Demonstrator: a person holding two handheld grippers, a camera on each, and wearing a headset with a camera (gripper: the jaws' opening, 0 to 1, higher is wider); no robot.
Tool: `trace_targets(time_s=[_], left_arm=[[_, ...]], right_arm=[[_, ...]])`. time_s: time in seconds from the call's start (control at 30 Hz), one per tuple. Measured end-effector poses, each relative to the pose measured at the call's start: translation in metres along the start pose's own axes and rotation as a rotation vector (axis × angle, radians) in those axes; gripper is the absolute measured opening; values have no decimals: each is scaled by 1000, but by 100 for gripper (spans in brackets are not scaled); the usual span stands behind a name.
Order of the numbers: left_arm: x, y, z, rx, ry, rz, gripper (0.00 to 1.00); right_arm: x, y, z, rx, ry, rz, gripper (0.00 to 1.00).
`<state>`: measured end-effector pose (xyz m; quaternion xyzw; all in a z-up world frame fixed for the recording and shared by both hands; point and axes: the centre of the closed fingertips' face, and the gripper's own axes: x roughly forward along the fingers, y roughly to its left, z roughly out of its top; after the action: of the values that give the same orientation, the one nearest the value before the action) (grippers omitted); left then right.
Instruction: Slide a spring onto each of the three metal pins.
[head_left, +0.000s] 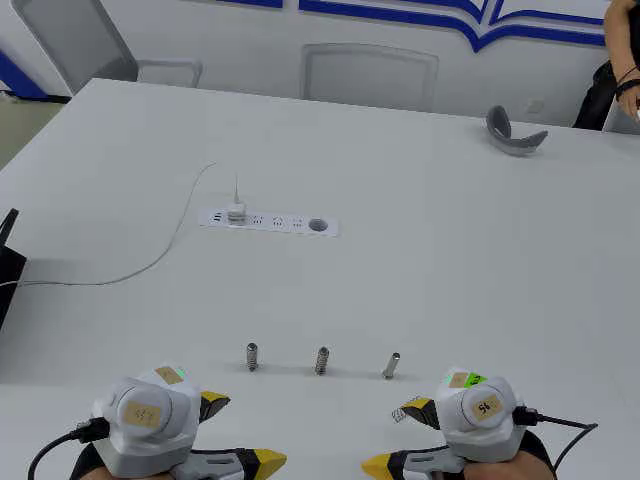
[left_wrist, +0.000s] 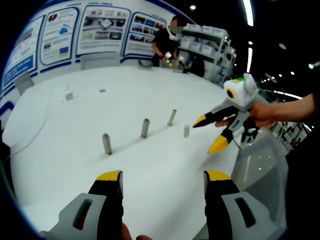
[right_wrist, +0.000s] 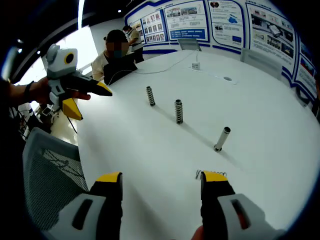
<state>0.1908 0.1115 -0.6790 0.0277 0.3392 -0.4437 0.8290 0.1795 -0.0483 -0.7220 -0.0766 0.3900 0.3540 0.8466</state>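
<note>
Finishing the last pin, I judge | left gripper (left_wrist: 163, 176) near left, jaws wide, empty, low over table (head_left: 450, 250) | left pin (head_left: 252, 356) and middle pin (head_left: 322, 360) wear springs | right pin (head_left: 391, 365) bare, standing | loose spring (right_wrist: 210, 174) lies flat just beside right gripper (right_wrist: 162, 177), jaws wide, empty | next: pinch spring, tip it upright, thread over right pin

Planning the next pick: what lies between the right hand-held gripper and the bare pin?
A loose spring lies there, seen in the right gripper view.

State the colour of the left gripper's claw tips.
Yellow claw tips, seen best in the left gripper view.
</note>
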Motion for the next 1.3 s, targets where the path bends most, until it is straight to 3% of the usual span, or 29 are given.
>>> trace_targets(time_s=[0.47,0.67,1.0,1.3], left_arm=[[19,-13,4,19,21,-38,67],[25,-17,7,25,23,-48,68],[42,-30,12,40,38,-74,68],[64,-43,21,57,45,-109,67]], right_arm=[[-30,-22,-12,81,-49,-67,70],[-39,-29,-7,135,-100,-80,73],[-53,-41,-4,179,-140,-95,77],[-60,-41,-11,180,-131,-97,80]])
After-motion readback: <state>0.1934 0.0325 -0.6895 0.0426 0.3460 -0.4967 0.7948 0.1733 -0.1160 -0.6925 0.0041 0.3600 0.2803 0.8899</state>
